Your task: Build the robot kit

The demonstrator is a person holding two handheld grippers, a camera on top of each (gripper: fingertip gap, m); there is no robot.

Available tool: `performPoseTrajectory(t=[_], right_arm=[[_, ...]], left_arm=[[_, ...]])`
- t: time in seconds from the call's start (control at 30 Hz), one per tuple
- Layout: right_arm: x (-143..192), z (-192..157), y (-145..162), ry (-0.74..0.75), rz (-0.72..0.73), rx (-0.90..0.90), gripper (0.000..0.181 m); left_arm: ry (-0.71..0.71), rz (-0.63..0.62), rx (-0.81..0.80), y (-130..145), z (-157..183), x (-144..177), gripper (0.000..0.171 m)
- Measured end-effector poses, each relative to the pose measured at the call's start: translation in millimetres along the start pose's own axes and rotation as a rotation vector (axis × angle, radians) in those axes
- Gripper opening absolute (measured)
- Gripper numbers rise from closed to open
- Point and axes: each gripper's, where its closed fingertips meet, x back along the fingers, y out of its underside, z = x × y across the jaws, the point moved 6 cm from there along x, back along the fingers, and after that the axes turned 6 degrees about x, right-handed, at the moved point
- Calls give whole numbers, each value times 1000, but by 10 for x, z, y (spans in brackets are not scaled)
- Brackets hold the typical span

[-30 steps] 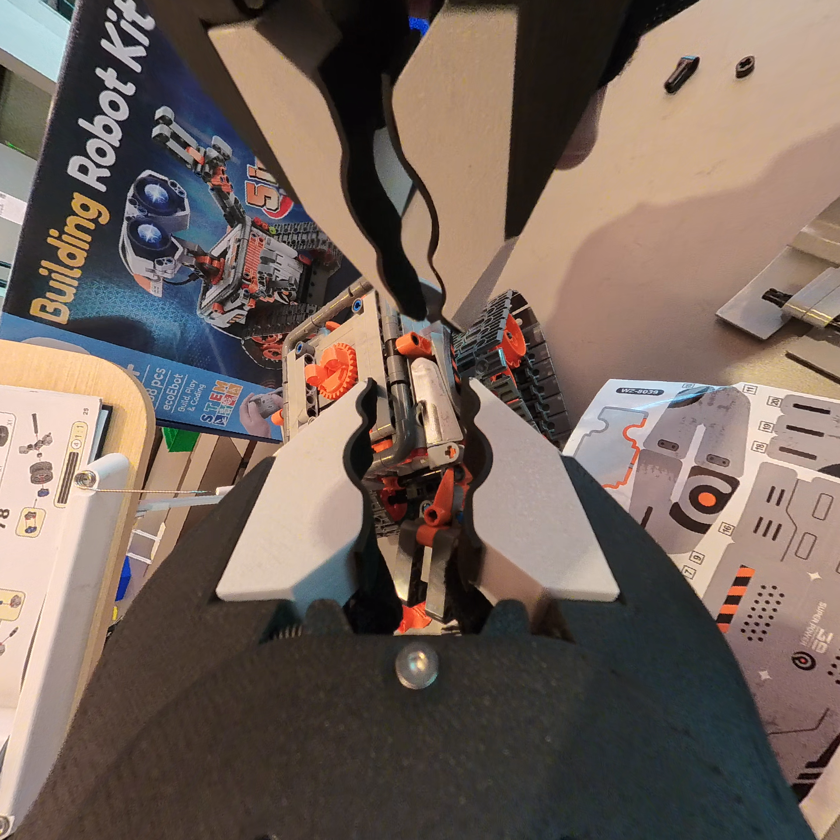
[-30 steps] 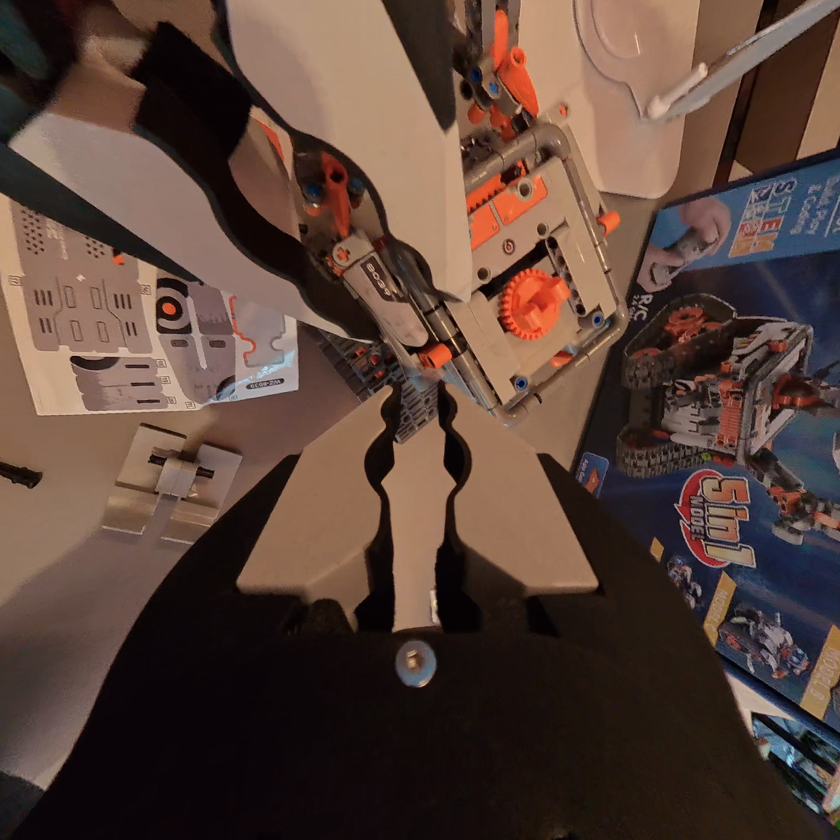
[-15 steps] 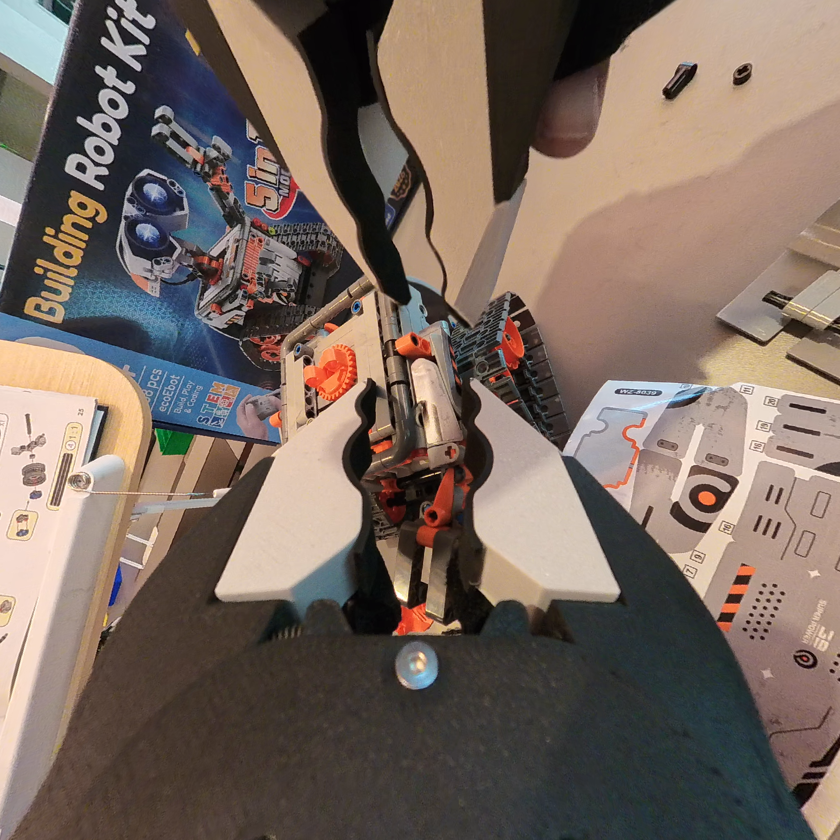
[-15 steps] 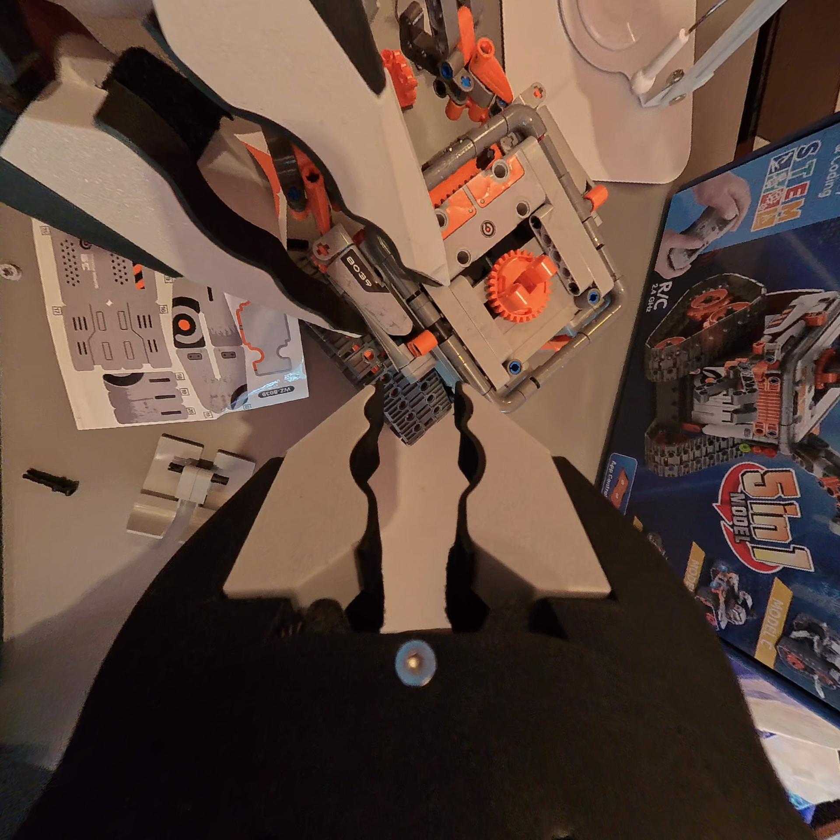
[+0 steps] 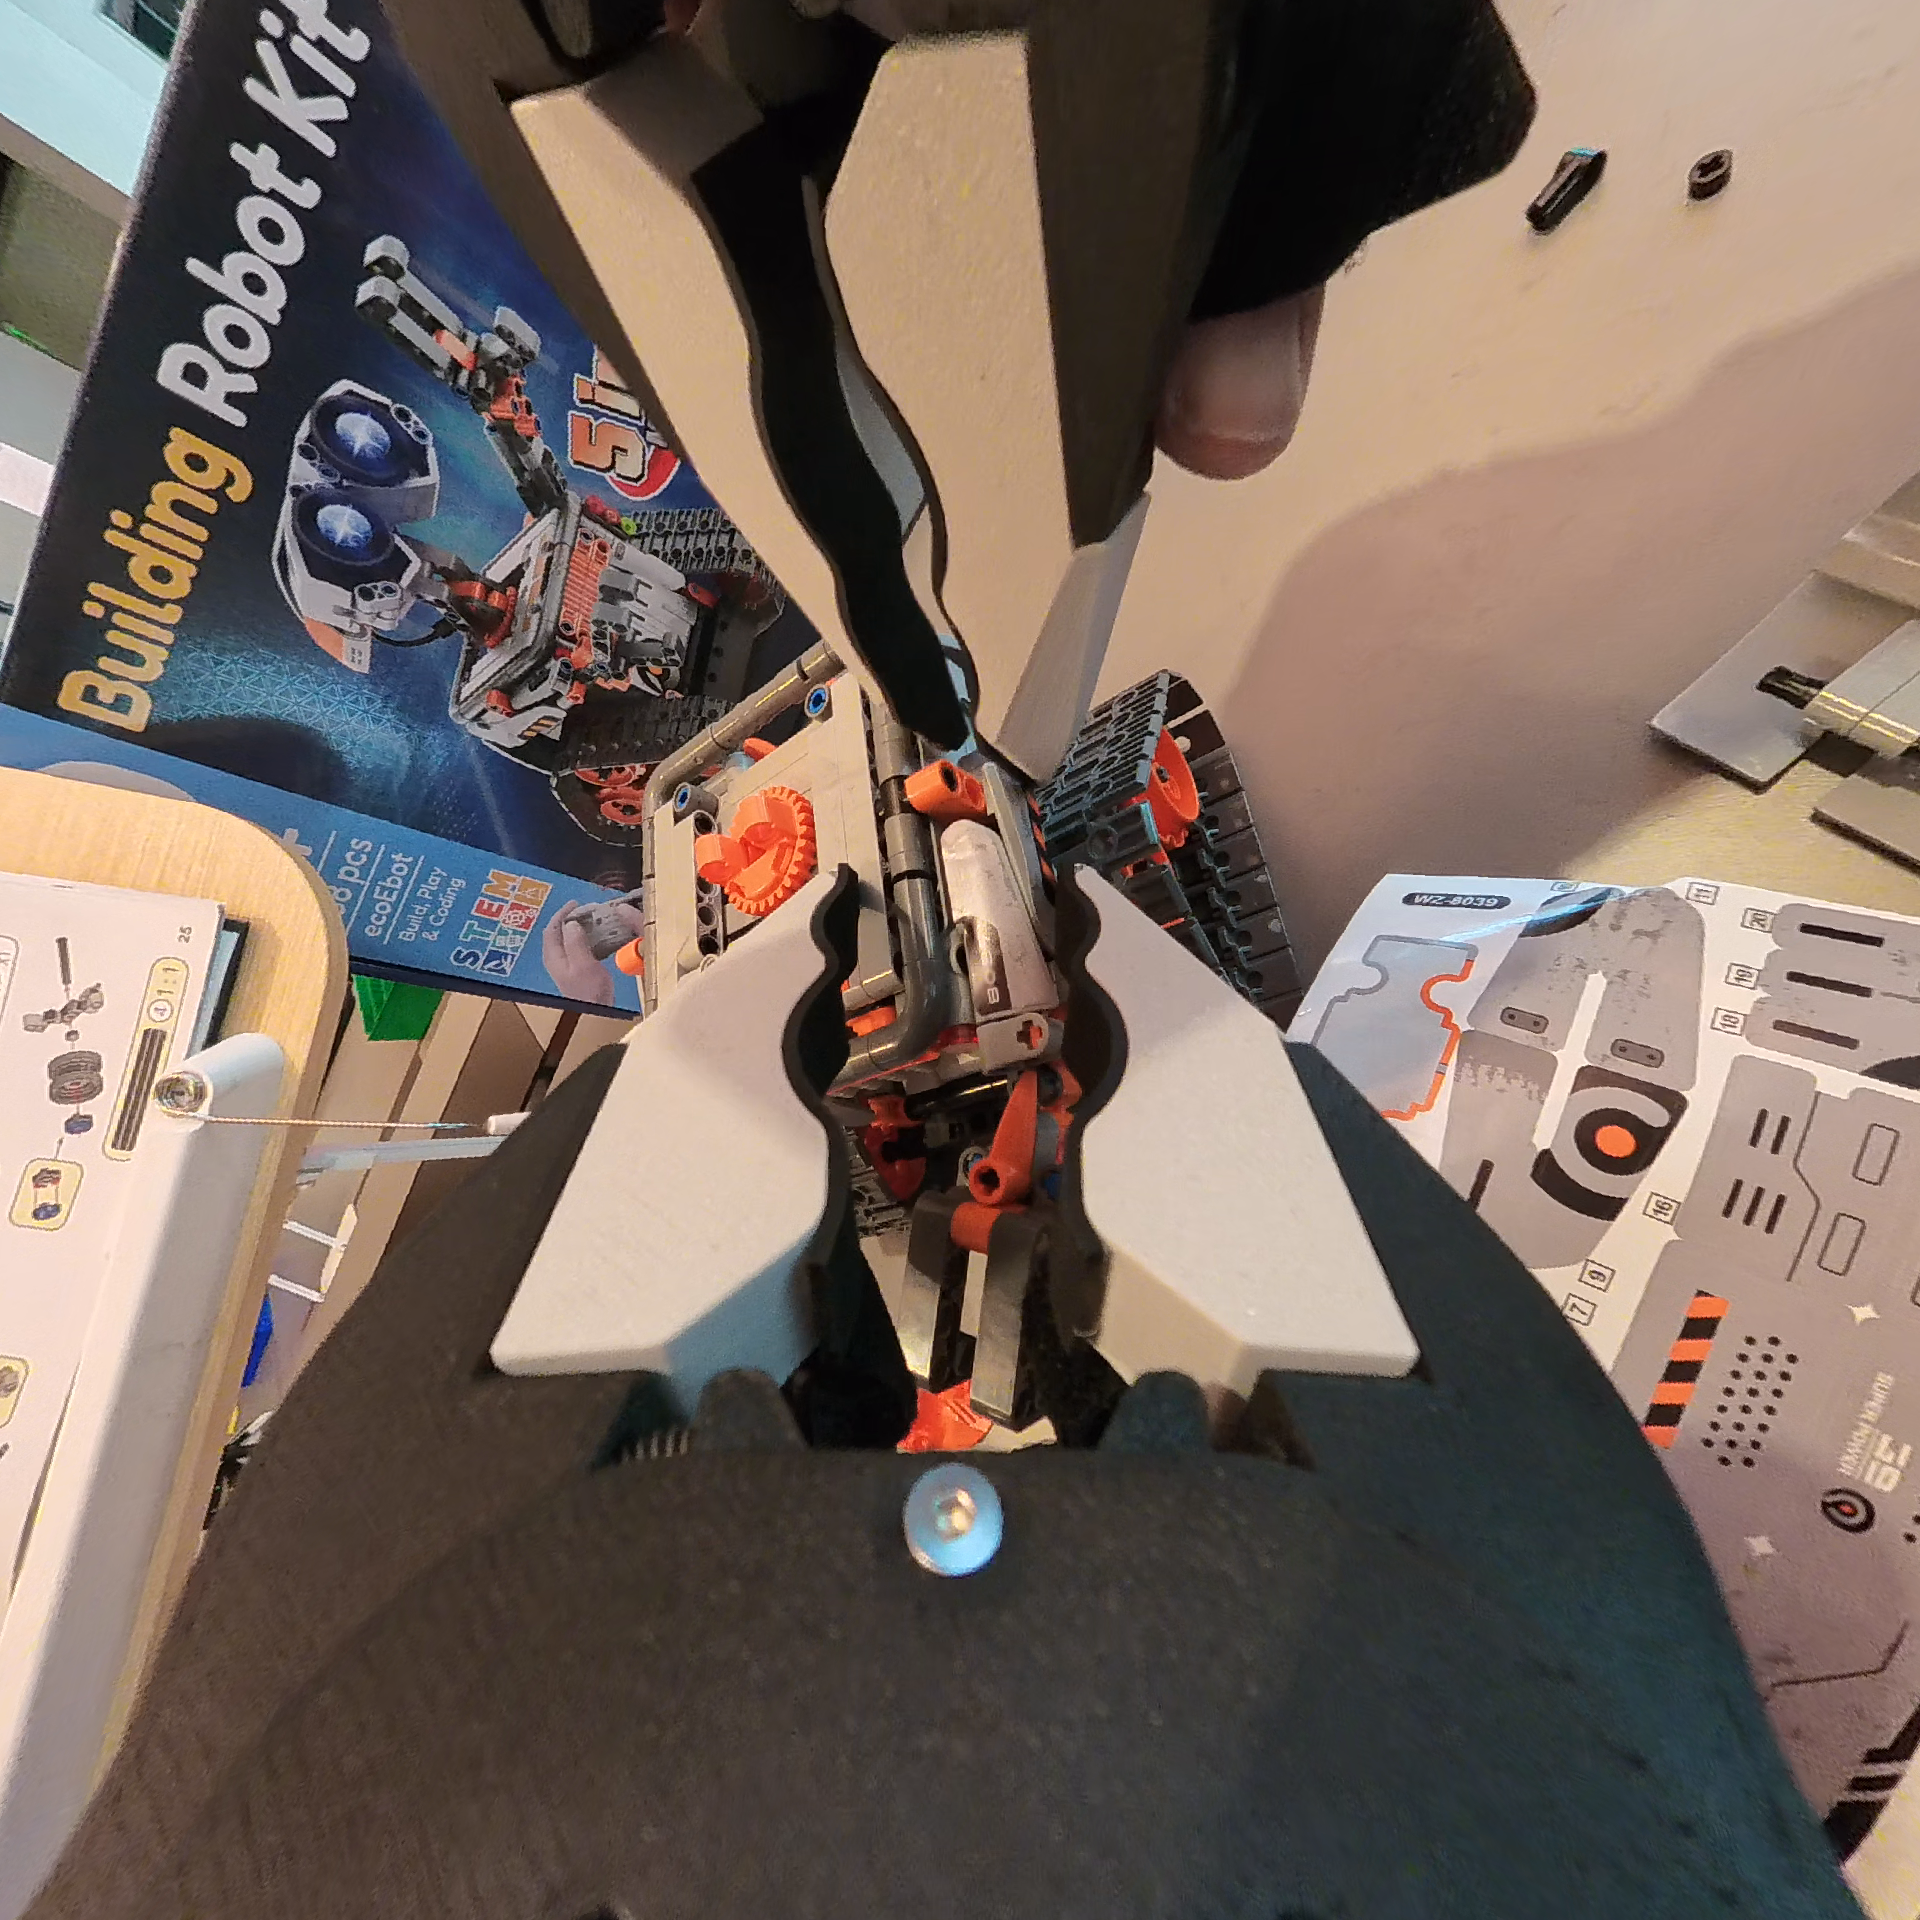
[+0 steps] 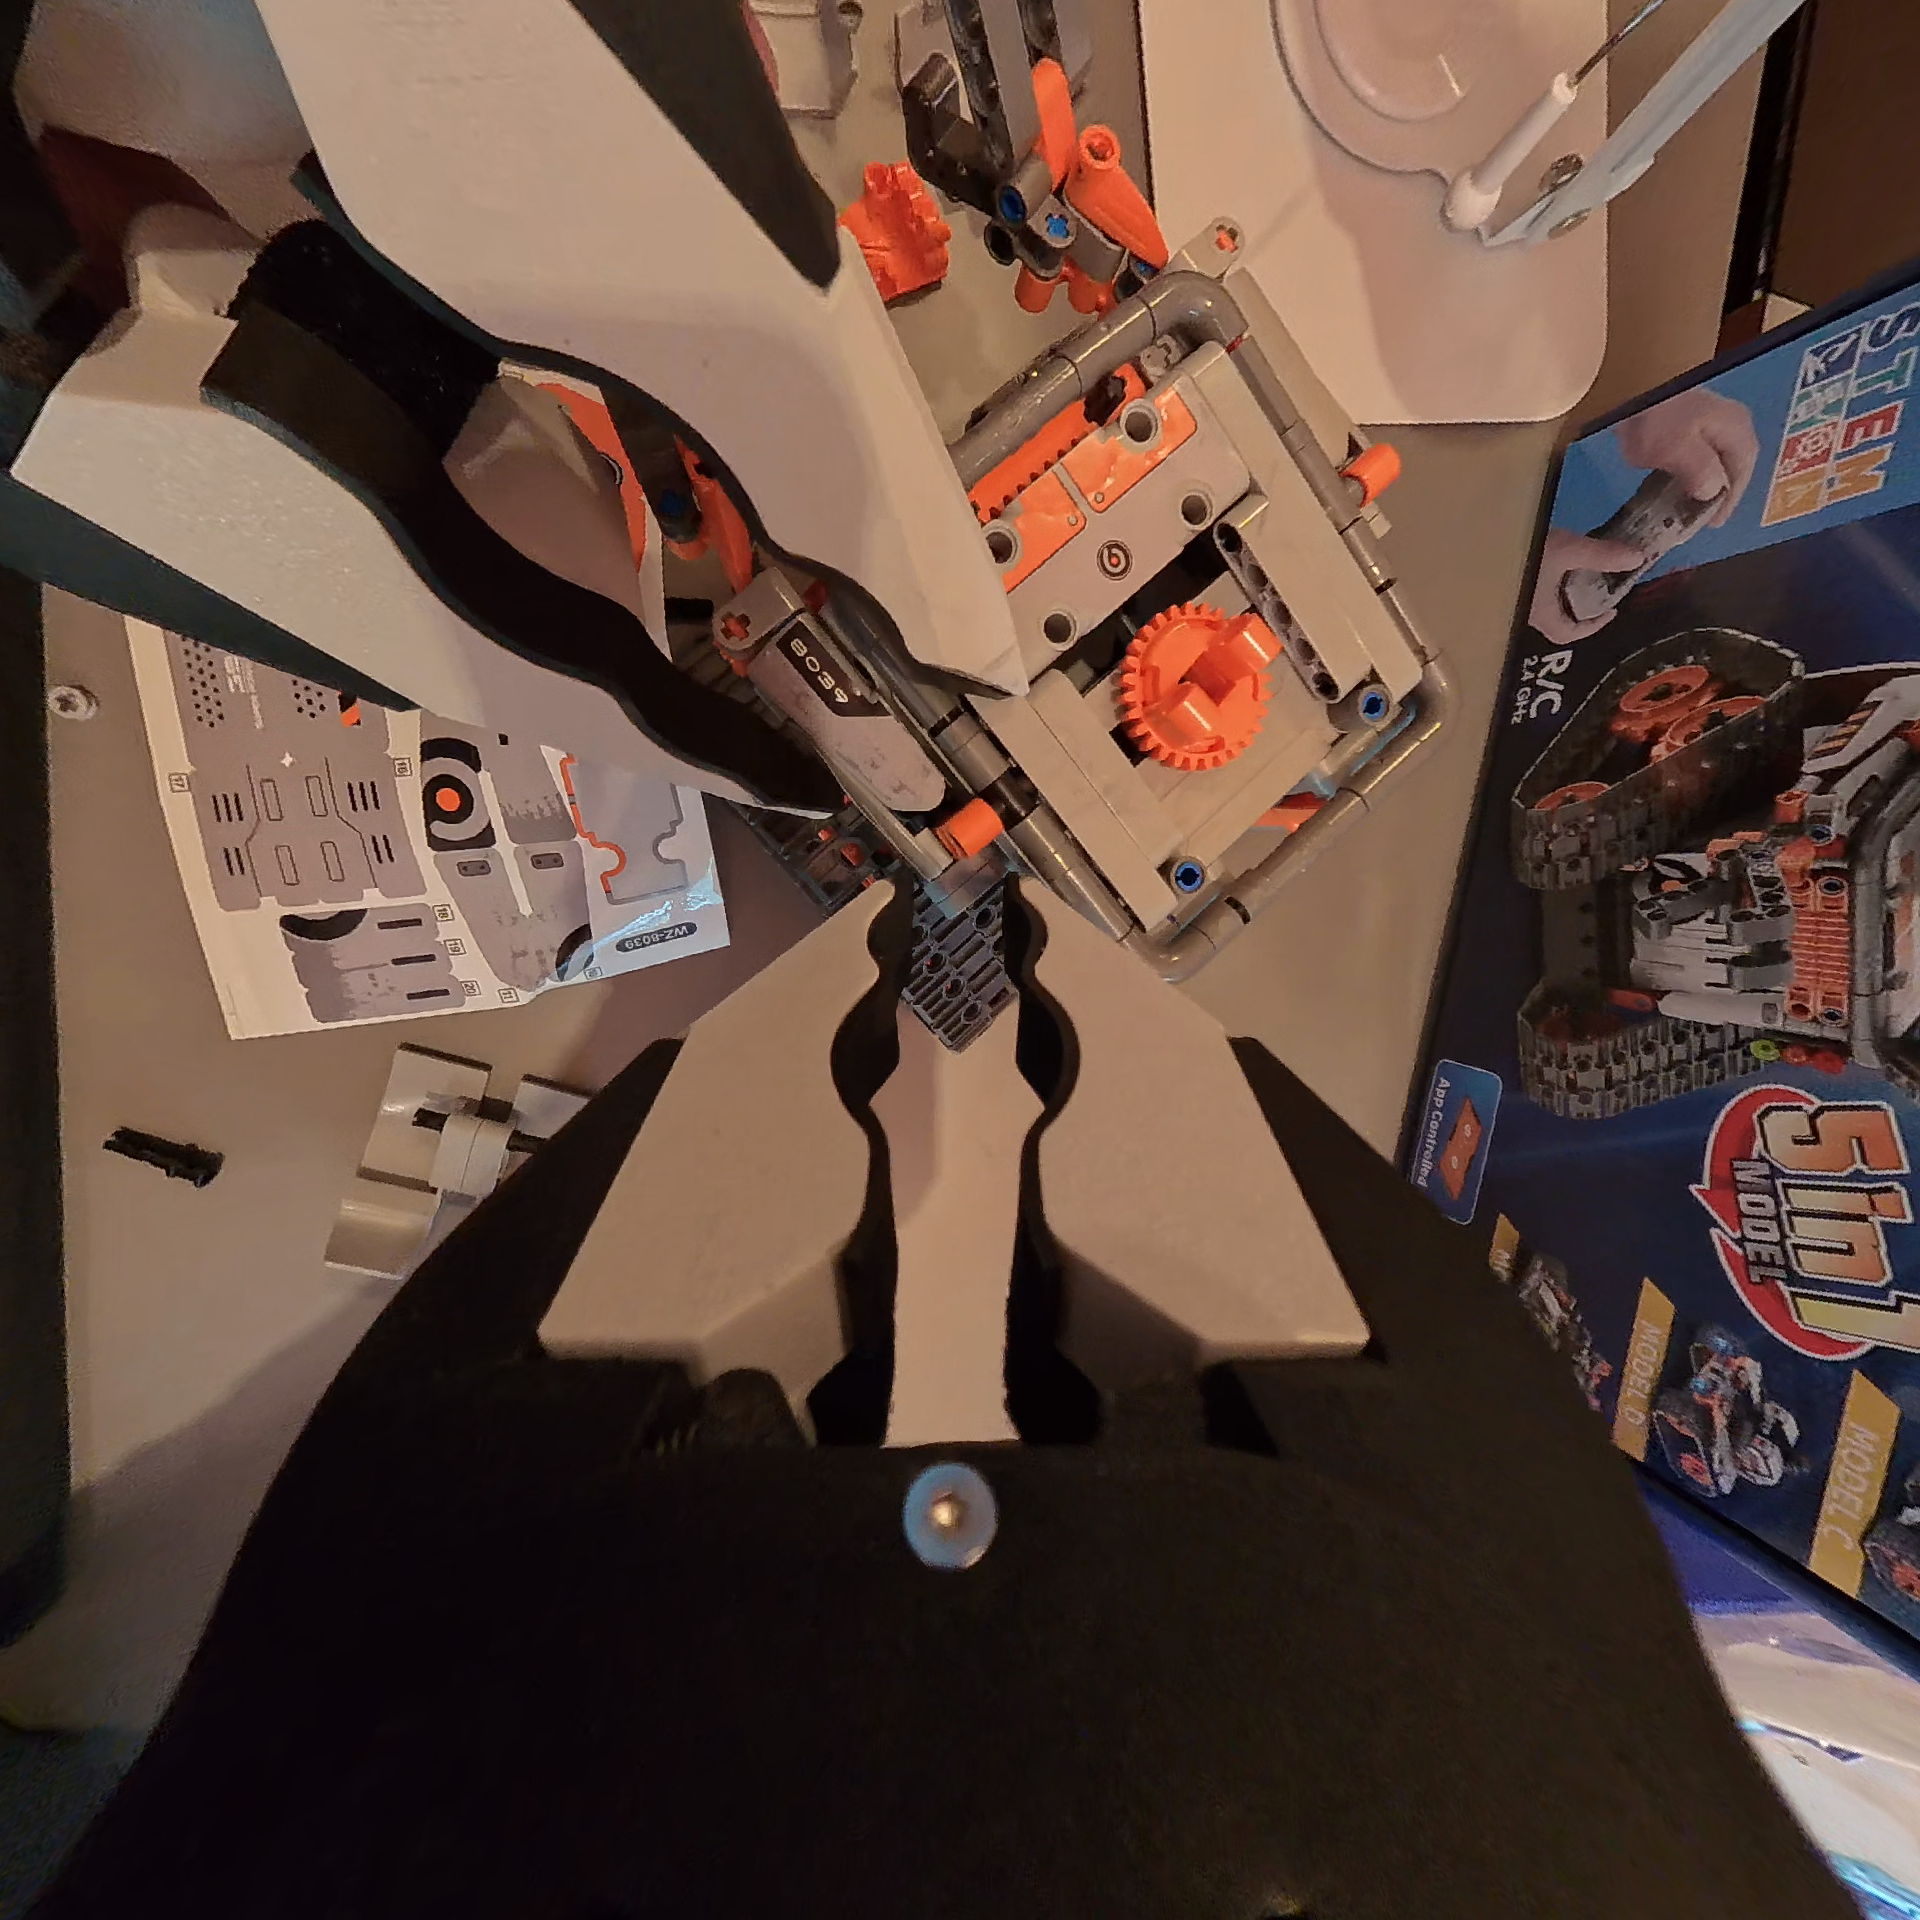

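The right claw (image 6: 951,925) has backed off, narrowly parted and empty; the left claw (image 5: 951,935) grips the robot model (image 5: 935,935).

The right gripper (image 6: 951,935) is seen drawn back slightly from the model (image 6: 1143,665), with its jaws parted wider than a second ago; only the tip of a black track (image 6: 961,977) now lies between them. In the left wrist view, a fingertip (image 5: 1231,395) on that gripper's handle is brought into sight. More of the sticker sheet (image 6: 416,831) and the box (image 6: 1714,935) is shown than a second earlier.
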Motion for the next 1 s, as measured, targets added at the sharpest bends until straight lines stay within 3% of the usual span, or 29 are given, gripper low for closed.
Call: performPoseTrajectory(t=[0.27,0.77,1.0], right_arm=[[36,17,33,-36,33,-52,5],[49,41,23,-53,80,-74,9],[7,-37,-62,-71,71,-69,27]], left_arm=[[14,-1,16,6,-21,4,37],[91,-38,51,74,-48,96,49],[98,-31,46,93,-32,103,53]])
